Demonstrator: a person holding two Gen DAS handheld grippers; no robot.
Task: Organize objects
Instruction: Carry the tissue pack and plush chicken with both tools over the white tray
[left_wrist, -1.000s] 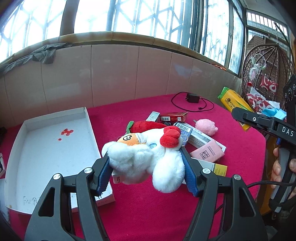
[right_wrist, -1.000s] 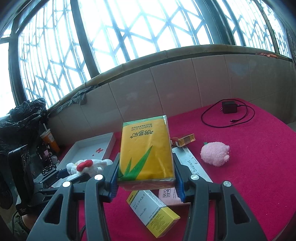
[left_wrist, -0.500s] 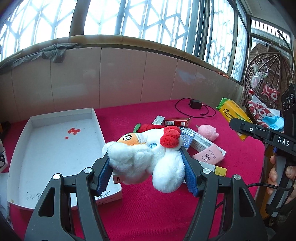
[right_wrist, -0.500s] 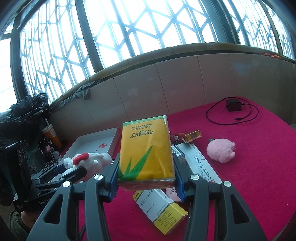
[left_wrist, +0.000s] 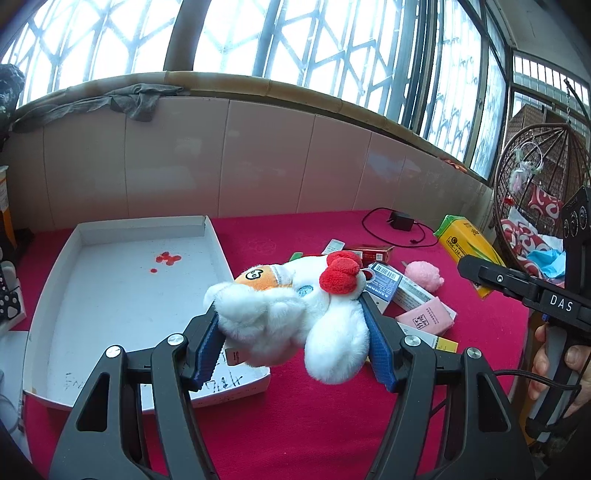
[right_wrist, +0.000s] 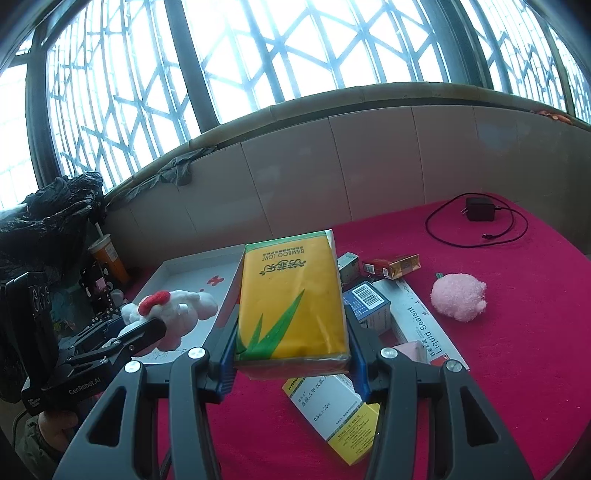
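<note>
My left gripper (left_wrist: 293, 345) is shut on a white plush toy (left_wrist: 291, 314) with a red bow, held above the red table near the right edge of a white shallow box (left_wrist: 110, 295). In the right wrist view, my right gripper (right_wrist: 291, 350) is shut on a yellow tissue pack (right_wrist: 291, 299) with a green leaf print, lifted over the table. The plush toy (right_wrist: 173, 314) and the left gripper (right_wrist: 110, 343) appear at that view's left, in front of the white box (right_wrist: 192, 269). The tissue pack (left_wrist: 467, 247) shows at the right of the left wrist view.
Several small cartons (right_wrist: 369, 306) lie in a pile on the red table (right_wrist: 517, 350), with a pink plush ball (right_wrist: 458, 301) and a black charger with cable (right_wrist: 478, 214) beyond. A tiled wall and windows close the back. A wicker hanging chair (left_wrist: 535, 206) stands at right. A hand (left_wrist: 554, 369) grips the right handle.
Both grippers have drifted slightly with their loads still held. In the left wrist view the white box has slid toward the centre, and the plush toy sits closer to the box.
</note>
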